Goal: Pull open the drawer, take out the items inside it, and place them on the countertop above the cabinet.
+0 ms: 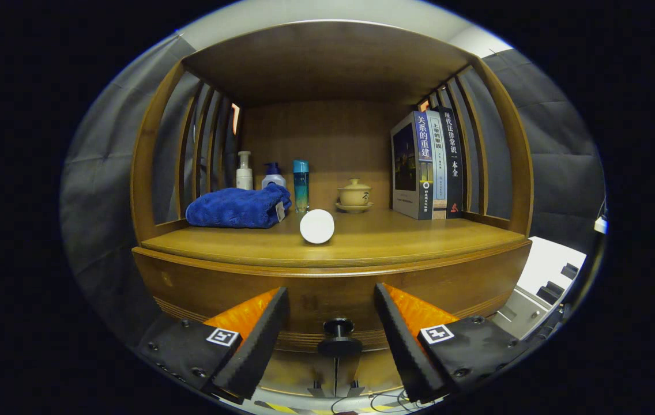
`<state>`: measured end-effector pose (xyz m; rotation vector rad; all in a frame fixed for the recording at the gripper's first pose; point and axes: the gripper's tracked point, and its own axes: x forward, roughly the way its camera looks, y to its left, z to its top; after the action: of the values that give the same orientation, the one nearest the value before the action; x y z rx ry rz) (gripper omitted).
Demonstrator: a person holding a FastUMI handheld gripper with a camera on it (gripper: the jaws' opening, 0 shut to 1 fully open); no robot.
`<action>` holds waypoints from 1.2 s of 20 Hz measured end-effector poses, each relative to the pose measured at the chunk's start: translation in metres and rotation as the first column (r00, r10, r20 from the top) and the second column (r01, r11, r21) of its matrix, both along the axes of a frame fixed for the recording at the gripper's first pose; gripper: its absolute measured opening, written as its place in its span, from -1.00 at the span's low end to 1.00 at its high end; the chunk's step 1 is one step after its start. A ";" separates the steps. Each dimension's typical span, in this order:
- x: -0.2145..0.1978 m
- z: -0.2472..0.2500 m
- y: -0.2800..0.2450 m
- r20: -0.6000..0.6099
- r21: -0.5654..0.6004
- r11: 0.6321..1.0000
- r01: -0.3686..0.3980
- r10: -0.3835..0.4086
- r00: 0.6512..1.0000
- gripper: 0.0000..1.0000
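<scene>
Gripper view: the hand-held gripper point(331, 323), fingers spread wide, flanks the dark round knob point(339, 336) of the closed wooden drawer point(327, 288); a white cylinder point(317, 226) lies on the wooden countertop point(420, 239) beyond, fitting either start or finish.

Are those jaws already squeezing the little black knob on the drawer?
No, the gripper is open, and the knob sits untouched between its jaws.

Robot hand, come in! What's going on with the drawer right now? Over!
Gripper open, fingers either side of the drawer knob, not pressing it. Drawer shut. White round object lies on the countertop. Nothing in the way.
</scene>
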<state>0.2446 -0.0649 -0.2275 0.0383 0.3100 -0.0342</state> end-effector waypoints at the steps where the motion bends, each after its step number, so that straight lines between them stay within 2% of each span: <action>1: -0.001 -0.001 0.001 0.001 -0.004 1.000 0.000 0.000 1.000 0.98; 6: -0.001 0.000 0.000 0.010 -0.017 1.000 0.002 -0.002 1.000 0.96; 9: -0.016 0.032 0.002 0.055 0.017 1.000 -0.002 0.001 0.998 0.95; 14: -0.078 0.115 0.002 0.135 0.075 0.997 -0.030 0.019 0.991 0.95; 20: -0.158 0.195 -0.014 0.187 0.047 0.999 -0.027 0.018 0.982 0.95; 24: -0.207 0.228 -0.014 0.219 0.007 1.000 -0.018 0.016 0.976 0.95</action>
<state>0.0373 -0.0792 0.0009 0.0482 0.0900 -0.0118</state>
